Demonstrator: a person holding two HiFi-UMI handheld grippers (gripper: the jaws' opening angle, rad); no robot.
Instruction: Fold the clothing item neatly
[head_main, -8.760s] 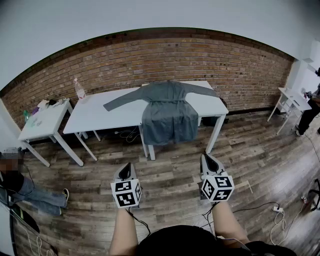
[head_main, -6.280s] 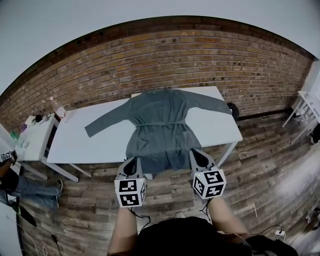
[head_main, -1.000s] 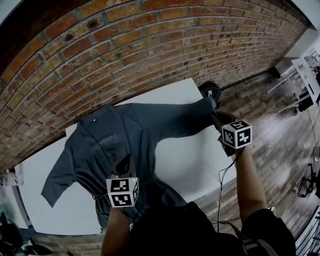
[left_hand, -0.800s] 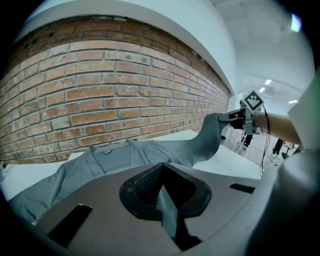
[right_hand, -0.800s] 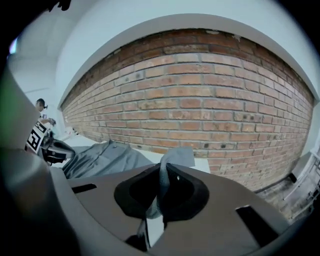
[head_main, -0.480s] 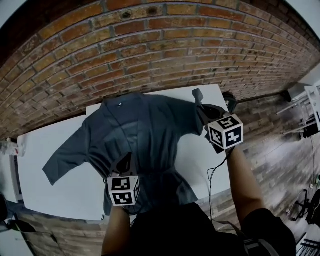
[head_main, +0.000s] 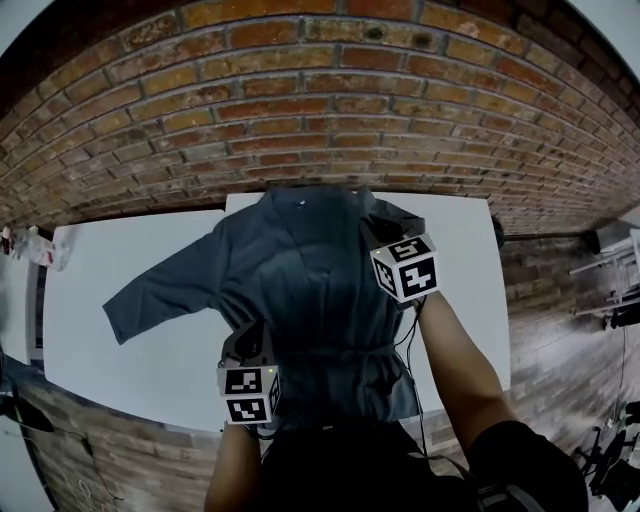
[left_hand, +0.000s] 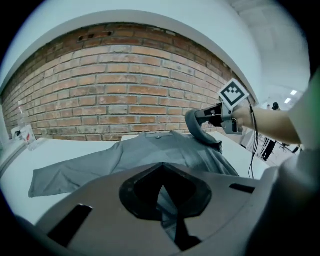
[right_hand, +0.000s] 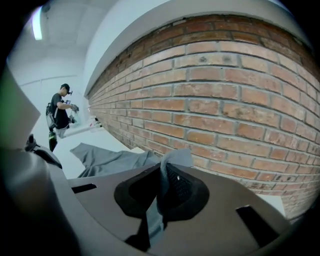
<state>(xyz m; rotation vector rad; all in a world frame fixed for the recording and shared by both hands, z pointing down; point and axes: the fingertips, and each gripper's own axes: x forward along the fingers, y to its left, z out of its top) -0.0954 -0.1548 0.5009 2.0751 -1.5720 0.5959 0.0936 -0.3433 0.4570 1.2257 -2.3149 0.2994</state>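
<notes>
Right arm (head_main: 455, 360) stretched over grey garment (head_main: 300, 290), right gripper (head_main: 380, 232) jaws clamping sleeve (right_hand: 175, 157), left gripper (head_main: 250, 338) jaws closed

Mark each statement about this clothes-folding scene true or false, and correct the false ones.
1. The right claw grips grey cloth. True.
2. The garment lies on a white table. True.
3. Plain plaster stands behind the table. False: it is a brick wall.
4. Both sleeves lie spread flat. False: only the sleeve at the head view's left does; the right claw holds the other over the body.
5. The left claw gapes wide. False: it is shut.
</notes>
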